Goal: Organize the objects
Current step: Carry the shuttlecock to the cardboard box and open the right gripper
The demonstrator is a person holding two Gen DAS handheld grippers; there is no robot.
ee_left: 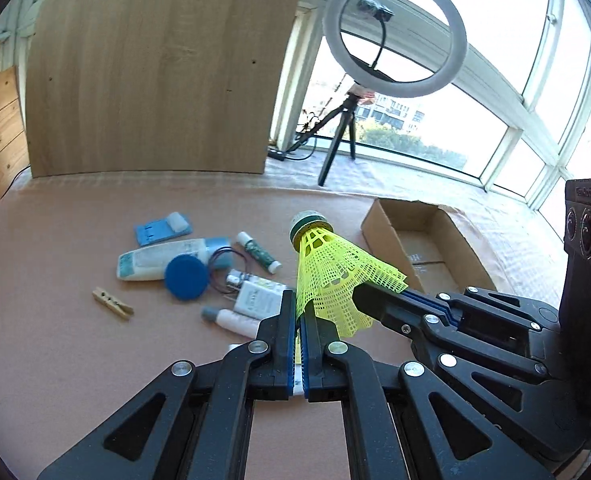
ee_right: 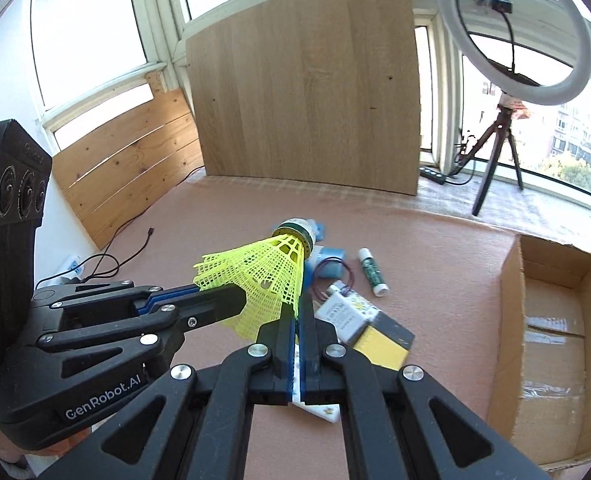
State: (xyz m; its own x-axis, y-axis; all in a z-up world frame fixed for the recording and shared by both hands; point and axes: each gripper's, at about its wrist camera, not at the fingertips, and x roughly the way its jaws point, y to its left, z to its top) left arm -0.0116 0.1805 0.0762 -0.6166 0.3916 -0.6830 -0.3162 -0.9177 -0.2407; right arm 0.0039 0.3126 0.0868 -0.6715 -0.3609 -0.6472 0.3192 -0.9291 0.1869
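Apparently shuttlecock (ee_left: 327,268) lifted, cardboard box (ee_left: 423,248) near

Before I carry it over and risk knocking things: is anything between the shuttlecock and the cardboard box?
Nothing visible. The yellow shuttlecock is held above the table by both the left gripper and right gripper; the open cardboard box lies to the right, with only bare table between.

Bright daylight thru windows (ee_left: 447,120) behind my ring light (ee_left: 395,32); panes blown out white, strong backlight. Fisheye bends frames & board (ee_right: 307,80) at edges, dark vignette in corners. Pics sharp, shadows on mat (ee_left: 75,360) soft.
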